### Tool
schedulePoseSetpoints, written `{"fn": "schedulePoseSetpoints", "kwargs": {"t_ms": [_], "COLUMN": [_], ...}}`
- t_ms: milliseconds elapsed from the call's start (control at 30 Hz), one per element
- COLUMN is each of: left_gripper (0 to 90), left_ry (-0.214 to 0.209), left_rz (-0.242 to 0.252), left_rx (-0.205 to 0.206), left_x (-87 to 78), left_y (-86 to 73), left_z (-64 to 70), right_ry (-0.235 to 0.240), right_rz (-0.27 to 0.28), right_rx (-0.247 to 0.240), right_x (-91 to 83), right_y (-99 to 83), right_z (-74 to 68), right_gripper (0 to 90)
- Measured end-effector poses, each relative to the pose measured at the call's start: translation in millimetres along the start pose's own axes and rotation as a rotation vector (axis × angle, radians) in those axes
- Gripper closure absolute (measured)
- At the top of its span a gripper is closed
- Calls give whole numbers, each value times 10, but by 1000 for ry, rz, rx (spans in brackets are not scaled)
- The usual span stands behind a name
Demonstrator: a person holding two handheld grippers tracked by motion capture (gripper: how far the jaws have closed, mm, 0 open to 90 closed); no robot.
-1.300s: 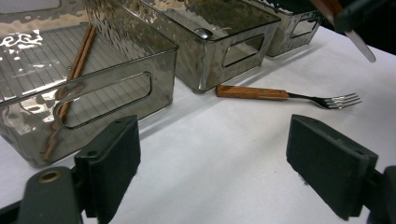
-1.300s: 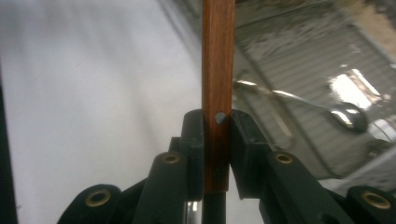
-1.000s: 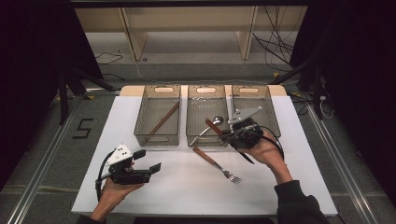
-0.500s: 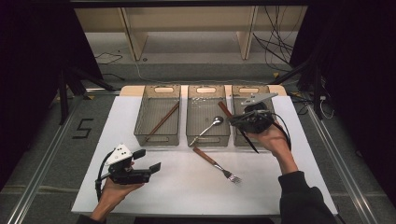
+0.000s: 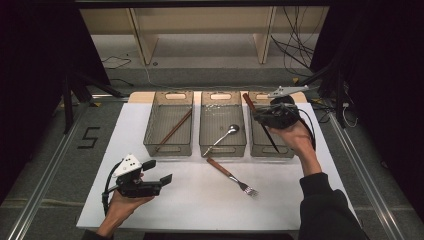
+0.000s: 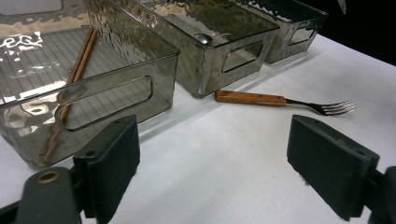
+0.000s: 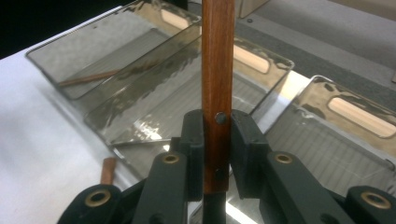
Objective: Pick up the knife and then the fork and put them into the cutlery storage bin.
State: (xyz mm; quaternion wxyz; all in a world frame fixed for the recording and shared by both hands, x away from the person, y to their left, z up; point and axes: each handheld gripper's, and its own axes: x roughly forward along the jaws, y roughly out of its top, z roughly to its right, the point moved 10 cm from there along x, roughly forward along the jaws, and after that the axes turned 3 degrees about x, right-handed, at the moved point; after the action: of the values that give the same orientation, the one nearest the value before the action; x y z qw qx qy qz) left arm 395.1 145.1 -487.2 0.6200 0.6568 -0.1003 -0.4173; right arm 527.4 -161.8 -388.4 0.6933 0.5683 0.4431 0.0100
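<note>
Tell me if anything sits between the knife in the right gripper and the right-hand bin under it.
Nothing visible does. The right gripper holds the knife by its wooden handle above the right bin, whose floor looks bare. The spoon lies in the middle bin and the fork on the table, both off to the side.

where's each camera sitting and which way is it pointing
High view: above the person's side, looking forward and down on the table; both forearms and grippers show.
Left gripper view: low over the table, toward the bins; its open jaws show.
Right gripper view: above the right bin; jaws clamp the wooden handle.
Shared: the fork.
</note>
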Motion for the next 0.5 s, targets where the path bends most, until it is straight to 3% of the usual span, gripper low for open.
{"fn": "schedulePoseSetpoints", "kwargs": {"t_ms": [267, 500], "left_gripper": [166, 166], "left_ry": [0, -1], "left_rz": [2, 1], "left_rx": [-1, 0], "left_x": [0, 2], "left_y": [-1, -3], "left_z": [-7, -3], "right_ry": [-58, -114], "right_rz": [18, 20], "right_rx": [58, 76], "right_x": [26, 88], "right_y": [99, 114], "right_z": [252, 440], "right_gripper": [771, 771]}}
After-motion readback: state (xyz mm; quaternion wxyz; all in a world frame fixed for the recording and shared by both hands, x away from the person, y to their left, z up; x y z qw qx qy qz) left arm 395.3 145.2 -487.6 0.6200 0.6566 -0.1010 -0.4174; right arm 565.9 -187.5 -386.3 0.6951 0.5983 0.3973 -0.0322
